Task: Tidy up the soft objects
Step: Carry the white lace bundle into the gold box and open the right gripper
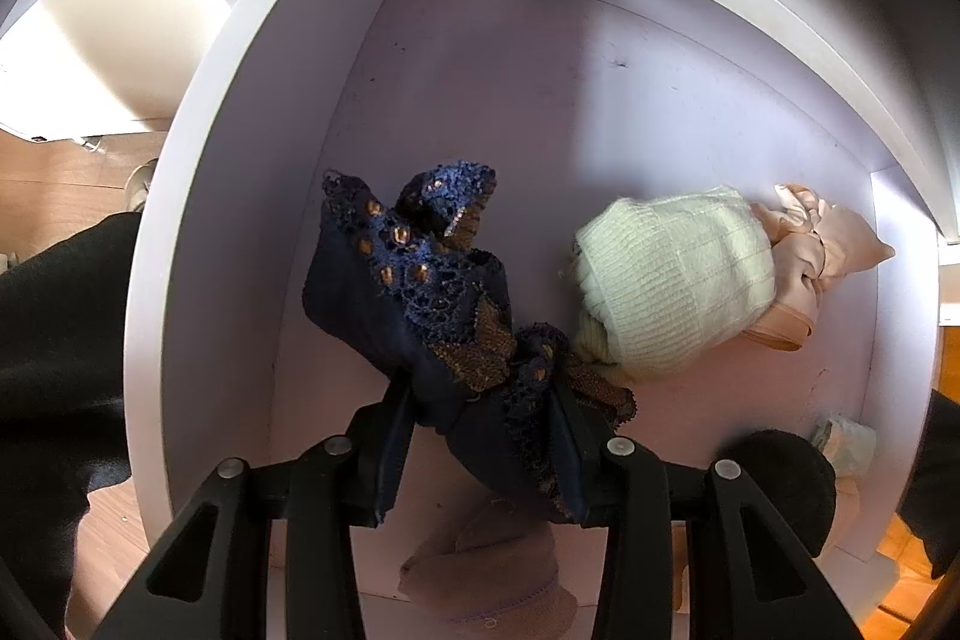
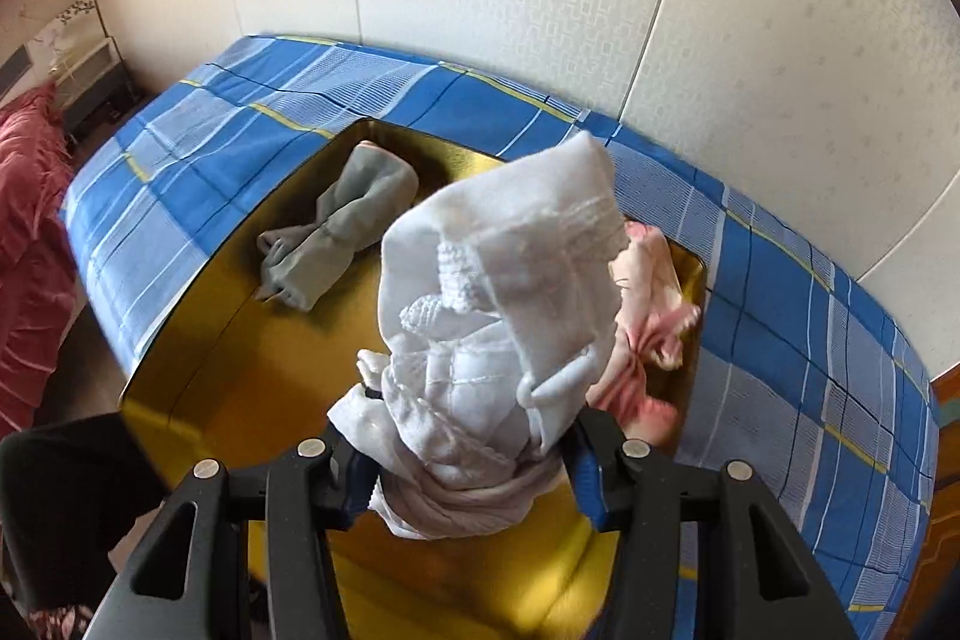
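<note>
My left gripper [image 1: 480, 436] is shut on a navy lace garment [image 1: 420, 292] and holds it over the inside of a white drawer [image 1: 480, 88]. A pale green knit piece [image 1: 672, 274] and a beige garment [image 1: 822, 244] lie at the drawer's right side. My right gripper [image 2: 474, 466] is shut on a white bundled garment [image 2: 504, 316] and holds it above a yellow tray [image 2: 252, 340] on the bed. A grey garment [image 2: 336, 232] lies in the tray's far left part. A pink and white garment [image 2: 648, 316] lies at its right side.
The tray rests on a blue checked bedsheet [image 2: 810, 340] against a pale wall. A red cover [image 2: 30, 232] hangs at the left. A brownish soft piece [image 1: 492, 568] lies under the left gripper. Wooden floor [image 1: 60, 184] shows left of the drawer.
</note>
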A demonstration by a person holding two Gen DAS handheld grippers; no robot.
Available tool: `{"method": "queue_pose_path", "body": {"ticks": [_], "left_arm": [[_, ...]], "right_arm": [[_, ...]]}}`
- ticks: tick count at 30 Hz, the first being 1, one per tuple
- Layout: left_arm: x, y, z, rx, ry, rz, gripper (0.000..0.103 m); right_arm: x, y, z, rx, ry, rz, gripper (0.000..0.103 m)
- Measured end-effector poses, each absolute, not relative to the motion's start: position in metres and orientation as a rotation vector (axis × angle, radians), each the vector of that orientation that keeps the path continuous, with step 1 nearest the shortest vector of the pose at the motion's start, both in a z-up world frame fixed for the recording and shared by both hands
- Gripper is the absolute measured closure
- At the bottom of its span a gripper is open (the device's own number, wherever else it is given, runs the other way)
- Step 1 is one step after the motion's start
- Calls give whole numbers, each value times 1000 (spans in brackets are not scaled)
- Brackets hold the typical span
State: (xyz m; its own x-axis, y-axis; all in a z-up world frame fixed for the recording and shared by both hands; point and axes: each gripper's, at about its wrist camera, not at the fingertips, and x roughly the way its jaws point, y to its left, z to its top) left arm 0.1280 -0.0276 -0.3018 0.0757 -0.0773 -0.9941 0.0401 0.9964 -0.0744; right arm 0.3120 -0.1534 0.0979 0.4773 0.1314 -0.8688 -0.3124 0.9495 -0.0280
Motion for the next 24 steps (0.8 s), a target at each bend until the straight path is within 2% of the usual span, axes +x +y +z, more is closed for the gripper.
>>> {"method": "queue_pose_path", "body": {"ticks": [11, 16, 24], "left_arm": [[128, -27, -304, -29, 1485, -92, 61], [127, -28, -303, -25, 1483, -89, 61], [127, -28, -303, -25, 1482, -91, 61]], "right_arm": [[370, -165, 46, -124, 1141, 125, 47], [369, -192, 51, 34, 1114, 82, 46], [359, -192, 64, -101, 1036, 46, 42]]}}
